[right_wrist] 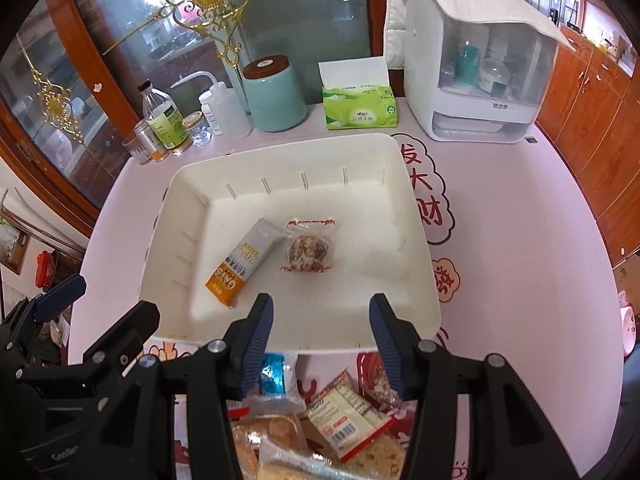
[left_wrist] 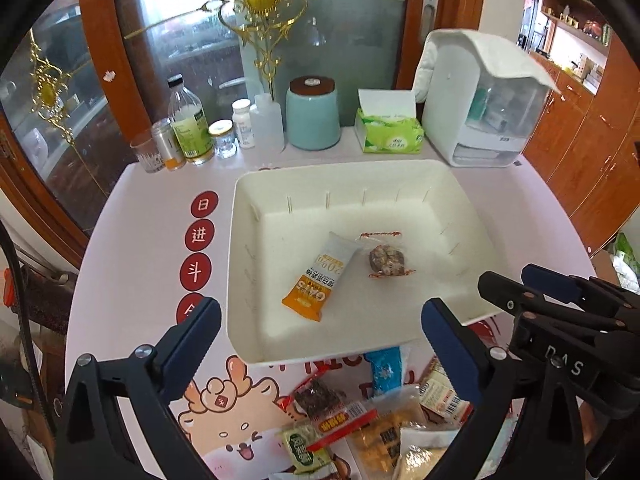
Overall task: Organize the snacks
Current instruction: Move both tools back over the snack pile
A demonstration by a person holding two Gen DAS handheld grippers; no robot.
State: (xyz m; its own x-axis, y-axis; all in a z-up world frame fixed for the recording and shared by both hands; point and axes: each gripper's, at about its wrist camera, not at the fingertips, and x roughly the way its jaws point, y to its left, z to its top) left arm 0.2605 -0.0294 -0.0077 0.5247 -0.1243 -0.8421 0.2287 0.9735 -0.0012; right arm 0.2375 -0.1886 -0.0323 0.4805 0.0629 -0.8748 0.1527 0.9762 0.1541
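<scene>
A white tray sits mid-table and holds an orange-and-white oat bar and a clear-wrapped brown nut ball; in the right wrist view the tray, the bar and the ball also show. A pile of wrapped snacks lies in front of the tray, also in the right wrist view. My left gripper is open and empty above the tray's near rim. My right gripper is open and empty above the pile; it shows at the right of the left wrist view.
Along the back stand a teal canister, bottles and jars, a green tissue pack and a white cabinet box under a cloth. A glass door is behind. Wooden cabinets are at the right.
</scene>
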